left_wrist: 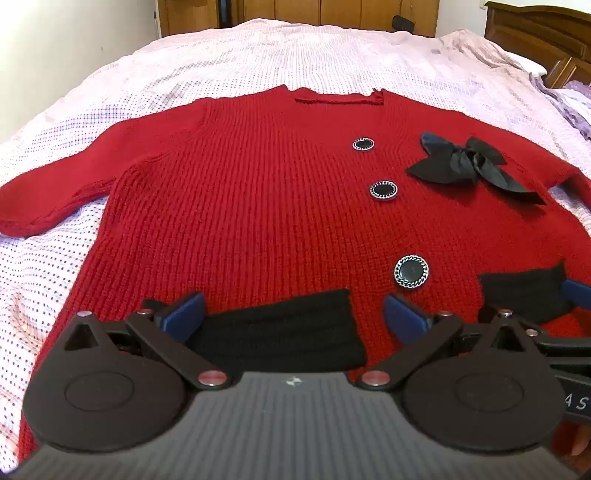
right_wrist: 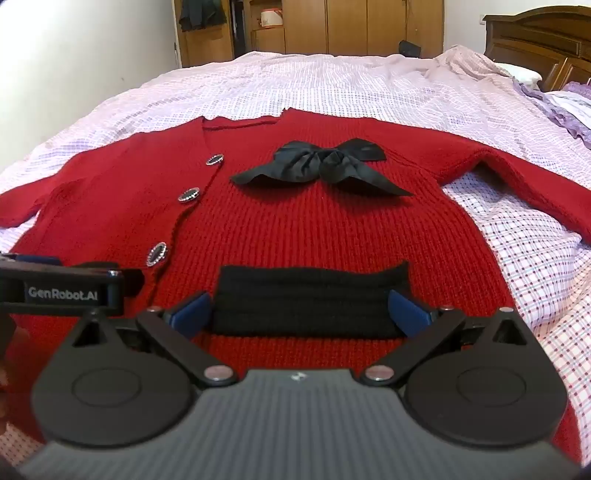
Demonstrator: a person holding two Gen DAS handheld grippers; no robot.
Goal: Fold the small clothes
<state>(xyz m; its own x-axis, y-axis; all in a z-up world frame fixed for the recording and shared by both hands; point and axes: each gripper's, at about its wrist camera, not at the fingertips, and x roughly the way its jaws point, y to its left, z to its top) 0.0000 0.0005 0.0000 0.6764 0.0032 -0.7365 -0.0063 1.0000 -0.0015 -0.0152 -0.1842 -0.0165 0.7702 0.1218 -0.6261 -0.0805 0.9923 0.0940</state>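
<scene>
A red knit cardigan [left_wrist: 258, 206] lies spread flat, front up, on the bed [left_wrist: 258, 59], its neckline toward 12 o'clock and its sleeves reaching out to 9 and 3 o'clock. Three black buttons with silver chain rims [left_wrist: 383, 190] run down its front, and a black ribbon bow [right_wrist: 325, 166] sits on the chest toward 2 o'clock of them in the left wrist view. Two black ribbed pocket bands cross the lower front — one [left_wrist: 284, 328] at 6 o'clock before the left gripper [left_wrist: 293, 308], the other [right_wrist: 310, 301] before the right gripper [right_wrist: 301, 308].

Each gripper hovers low at the hem with its blue fingers spread wide, one on either side of its pocket band; whether the fingers touch the knit I cannot tell. The two grippers sit side by side, the left one's body [right_wrist: 62, 290] showing at 9 o'clock in the right wrist view.

The bed wears a pale checked sheet [right_wrist: 535, 266]. A wooden headboard [right_wrist: 543, 37] stands at 2 o'clock, purple ruffled fabric [right_wrist: 565, 107] near it, and wooden wardrobes [right_wrist: 332, 26] at 12 o'clock.
</scene>
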